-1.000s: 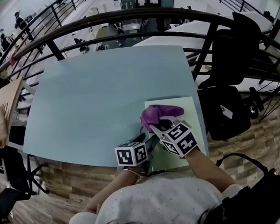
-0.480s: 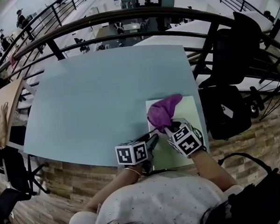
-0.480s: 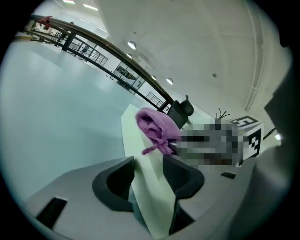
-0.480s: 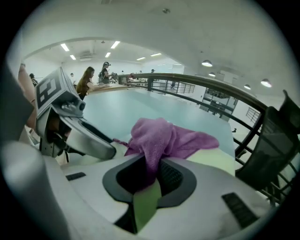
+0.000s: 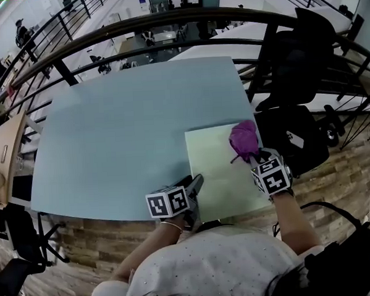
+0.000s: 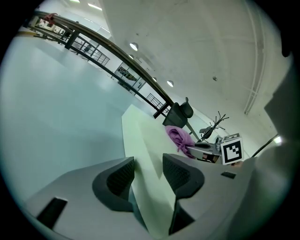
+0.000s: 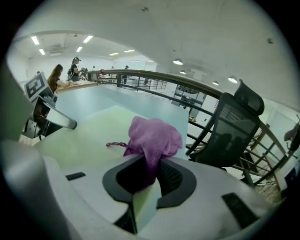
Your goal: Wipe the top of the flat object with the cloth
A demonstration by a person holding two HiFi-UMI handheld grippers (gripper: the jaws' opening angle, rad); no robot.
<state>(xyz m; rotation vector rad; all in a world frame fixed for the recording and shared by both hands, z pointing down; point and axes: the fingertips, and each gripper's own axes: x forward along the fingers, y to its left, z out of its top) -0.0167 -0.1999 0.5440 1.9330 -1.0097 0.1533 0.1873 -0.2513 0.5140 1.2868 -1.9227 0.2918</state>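
A pale green flat board (image 5: 217, 167) lies at the near right of the light blue table (image 5: 127, 116). My left gripper (image 5: 196, 182) is at the board's near left corner. In the left gripper view its jaws (image 6: 147, 176) are closed over the board's edge (image 6: 140, 136), one above and one below. My right gripper (image 5: 250, 159) is shut on a bunched purple cloth (image 5: 244, 138), which rests on the board's far right part. In the right gripper view the cloth (image 7: 152, 136) sticks out from between the pads onto the board (image 7: 93, 126).
A curved black railing (image 5: 166, 21) runs behind the table. A black office chair (image 5: 292, 64) and a black bag (image 5: 293, 142) stand close to the table's right edge. A wooden desk (image 5: 2, 147) is at the left. The person's torso fills the bottom of the head view.
The right gripper has dragged the cloth from the board's left side across to its far right part. The left gripper has stayed at the near left corner.
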